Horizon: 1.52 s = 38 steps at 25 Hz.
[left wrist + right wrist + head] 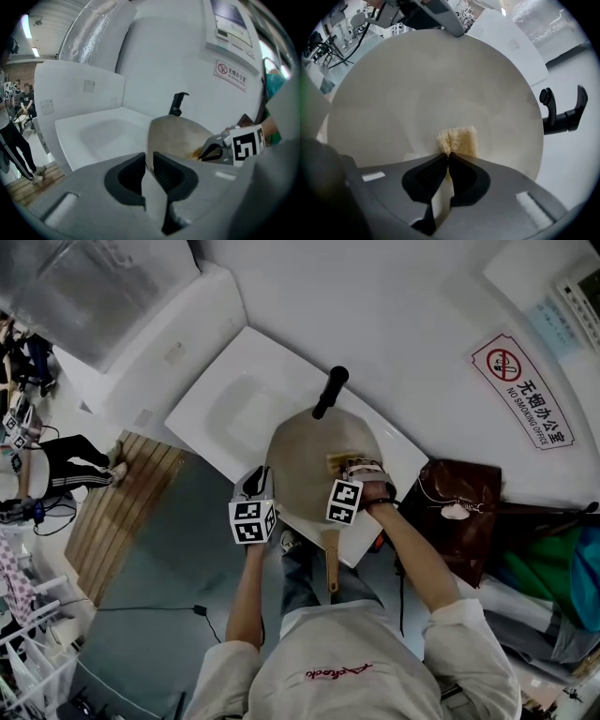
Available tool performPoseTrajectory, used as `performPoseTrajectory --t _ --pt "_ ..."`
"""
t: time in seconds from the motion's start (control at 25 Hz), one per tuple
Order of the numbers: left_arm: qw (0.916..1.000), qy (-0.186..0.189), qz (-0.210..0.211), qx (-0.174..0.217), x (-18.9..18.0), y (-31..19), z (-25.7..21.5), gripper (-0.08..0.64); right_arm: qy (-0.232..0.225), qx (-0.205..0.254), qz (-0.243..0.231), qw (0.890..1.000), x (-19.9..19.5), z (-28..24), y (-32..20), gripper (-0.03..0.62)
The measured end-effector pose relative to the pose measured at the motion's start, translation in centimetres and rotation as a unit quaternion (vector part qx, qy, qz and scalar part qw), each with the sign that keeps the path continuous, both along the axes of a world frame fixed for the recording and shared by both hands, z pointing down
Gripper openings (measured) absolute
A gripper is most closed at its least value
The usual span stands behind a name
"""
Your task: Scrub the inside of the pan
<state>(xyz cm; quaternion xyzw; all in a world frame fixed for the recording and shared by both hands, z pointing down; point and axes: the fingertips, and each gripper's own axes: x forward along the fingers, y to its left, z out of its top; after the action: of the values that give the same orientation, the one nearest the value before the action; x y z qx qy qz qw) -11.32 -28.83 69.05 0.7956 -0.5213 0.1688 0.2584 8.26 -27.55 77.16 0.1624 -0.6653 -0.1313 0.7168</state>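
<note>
A beige pan (309, 465) is held tilted over the white sink (225, 413), its wooden handle (332, 563) pointing toward me. My left gripper (259, 495) is shut on the pan's left rim; in the left gripper view the thin rim (149, 161) runs between the jaws. My right gripper (351, 468) is shut on a yellowish scrub pad (458, 140), which is pressed against the pan's inner surface (431, 89). From the left gripper view the right gripper (212, 151) is seen inside the pan (180, 133).
A black faucet (330, 390) stands just behind the pan, also at the right of the right gripper view as the faucet (563, 114). A no-smoking sign (522, 390) hangs on the wall. A brown bag (461, 512) lies to the right. Wooden flooring (117, 507) lies to the left.
</note>
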Motion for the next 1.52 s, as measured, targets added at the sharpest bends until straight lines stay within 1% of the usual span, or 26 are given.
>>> performPoseTrajectory --t 0.2,0.32,0.52,0.68,0.8,0.92,1.2,1.52 --pt "1.0000 -0.001 -0.001 -0.001 0.0 0.0 0.1 0.054 0.001 0.003 0.002 1.000 0.2 0.0 0.0 0.023" --pt "1.0000 -0.002 -0.002 -0.002 0.0 0.0 0.1 0.055 -0.011 0.007 -0.004 1.000 -0.8 -0.6 0.2 0.023" --pt "1.0000 0.001 -0.005 -0.003 0.0 0.0 0.1 0.054 -0.045 0.007 -0.028 0.999 -5.2 -1.2 1.4 0.023" --pt "1.0000 0.004 -0.006 -0.005 0.0 0.0 0.1 0.054 -0.062 -0.001 -0.055 0.997 -9.0 -1.1 2.9 0.023" --pt "0.9999 0.007 -0.005 -0.008 0.1 0.0 0.1 0.054 -0.067 -0.009 -0.066 0.995 -10.8 -0.7 4.0 0.023" --pt "0.9999 0.005 -0.004 -0.008 0.0 0.0 0.1 0.054 -0.066 -0.016 -0.073 0.995 -11.8 -0.4 4.7 0.023" --pt "1.0000 0.005 -0.003 -0.005 0.0 0.0 0.1 0.054 -0.054 -0.028 -0.071 0.996 -11.5 0.8 5.4 0.023" --pt "1.0000 0.004 -0.003 -0.006 -0.1 0.0 0.1 0.054 -0.030 -0.033 -0.060 0.997 -8.1 1.3 5.7 0.023"
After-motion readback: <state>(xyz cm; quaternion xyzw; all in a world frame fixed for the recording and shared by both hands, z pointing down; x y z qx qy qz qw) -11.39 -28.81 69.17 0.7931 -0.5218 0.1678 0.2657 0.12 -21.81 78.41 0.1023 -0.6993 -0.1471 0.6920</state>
